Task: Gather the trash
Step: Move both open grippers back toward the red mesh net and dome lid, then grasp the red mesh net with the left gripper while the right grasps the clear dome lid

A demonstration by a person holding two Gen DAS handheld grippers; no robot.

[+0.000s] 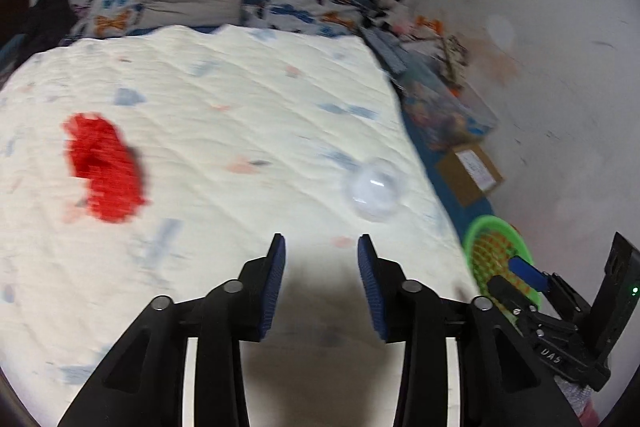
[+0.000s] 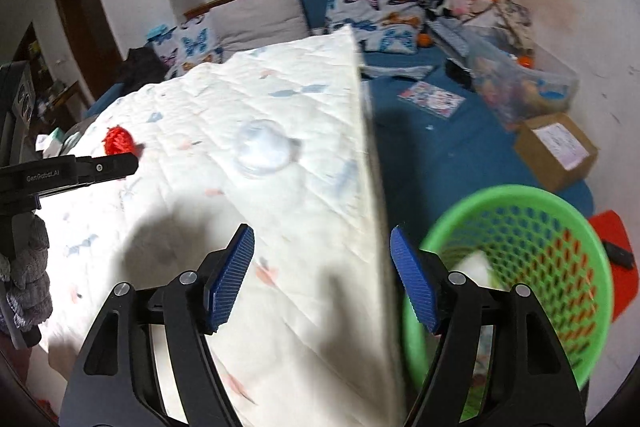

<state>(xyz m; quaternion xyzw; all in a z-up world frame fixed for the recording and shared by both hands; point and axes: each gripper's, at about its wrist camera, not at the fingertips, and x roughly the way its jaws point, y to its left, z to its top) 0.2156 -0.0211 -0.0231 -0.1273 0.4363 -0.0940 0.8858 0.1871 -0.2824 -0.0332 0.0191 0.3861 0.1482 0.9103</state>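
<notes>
Two pieces of trash lie on the quilt (image 1: 240,87): a clear dome lid (image 1: 374,189) near the quilt's right edge and a red scrap (image 1: 104,167) well to the left. The left gripper (image 1: 321,251) has its jaws apart with nothing between them, and the lid sits just ahead of it, slightly right of its line, while the red scrap is off to its left and about as far forward. The right gripper (image 2: 322,243) is also parted and empty, its jaws straddling the quilt's edge, with the green basket (image 2: 560,211) close by on its right; some pale trash seems to lie inside. From this side the lid (image 2: 262,149) is ahead and to the left. The left gripper looks nearer the lid and better lined up; being round, the lid offers no preferred grasp axis.
</notes>
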